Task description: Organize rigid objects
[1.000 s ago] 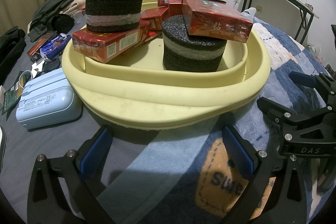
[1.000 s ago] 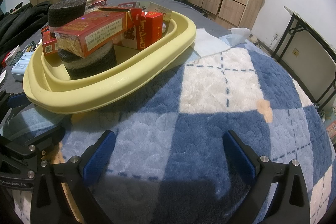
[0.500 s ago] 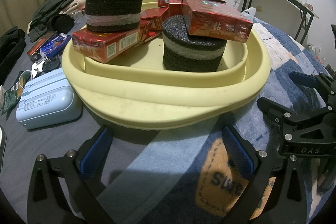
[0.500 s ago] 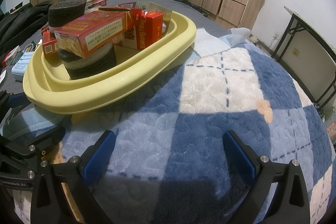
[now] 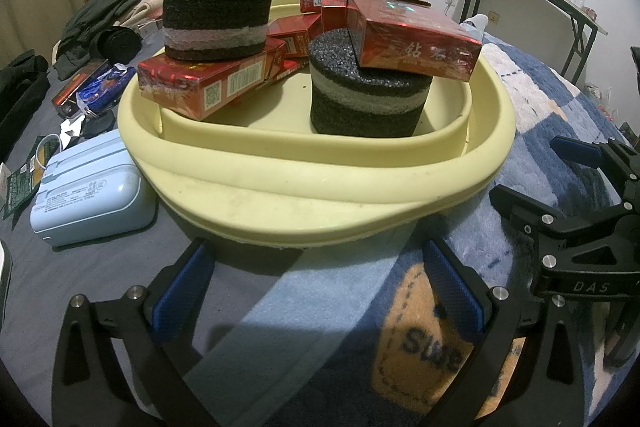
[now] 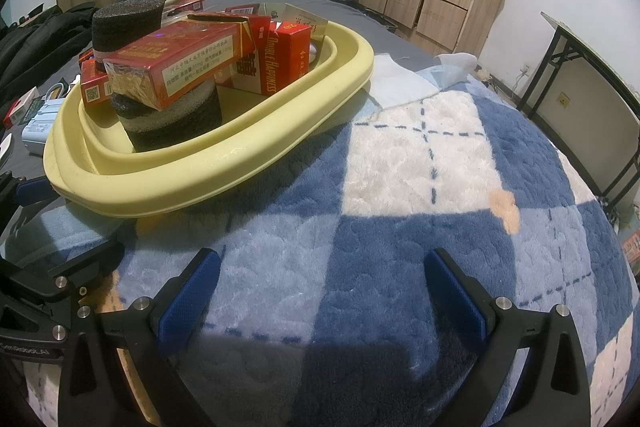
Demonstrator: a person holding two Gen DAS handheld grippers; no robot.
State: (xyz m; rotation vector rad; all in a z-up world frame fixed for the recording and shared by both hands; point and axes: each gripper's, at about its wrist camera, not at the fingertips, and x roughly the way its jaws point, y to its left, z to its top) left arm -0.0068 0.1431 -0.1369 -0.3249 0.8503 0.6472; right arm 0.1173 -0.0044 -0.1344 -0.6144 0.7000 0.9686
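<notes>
Change since the earlier frames: I see none. Both views match the earlier ones; basin, boxes and foam blocks sit where they sat.
Left gripper [image 5: 316, 289]: I hold it released, jaws spread wide, nothing between the blue pads [image 5: 182, 297]. It hangs low over the bedding, just short of the basin's near rim.
Right gripper [image 6: 322, 289]: also released and empty, jaws wide. It sits over the blue-and-white plaid blanket [image 6: 440, 167], with the basin ahead and to its left.
Yellow basin [image 5: 320, 187]: directly ahead of the left gripper, resting partly on the blanket and partly on the grey sheet.
Red cartons: one long carton [image 5: 412, 45] lies tilted on the near foam cylinder [image 5: 368, 103], ahead and slightly right of the left gripper. Another carton [image 5: 208, 81] lies ahead-left, propped on the basin rim, with a second foam cylinder [image 5: 218, 17] standing on it. More red boxes stand behind these.
Light blue case [image 5: 90, 195]: outside the basin, touching or just beside its wall, to the left of the left gripper.
Task meaning: I judge this a pause. Neither tool has committed to an object, so the sorting has not advanced in this interval.
Risk: the tilted carton overhangs its foam support and may slide if I nudge the basin.
</notes>
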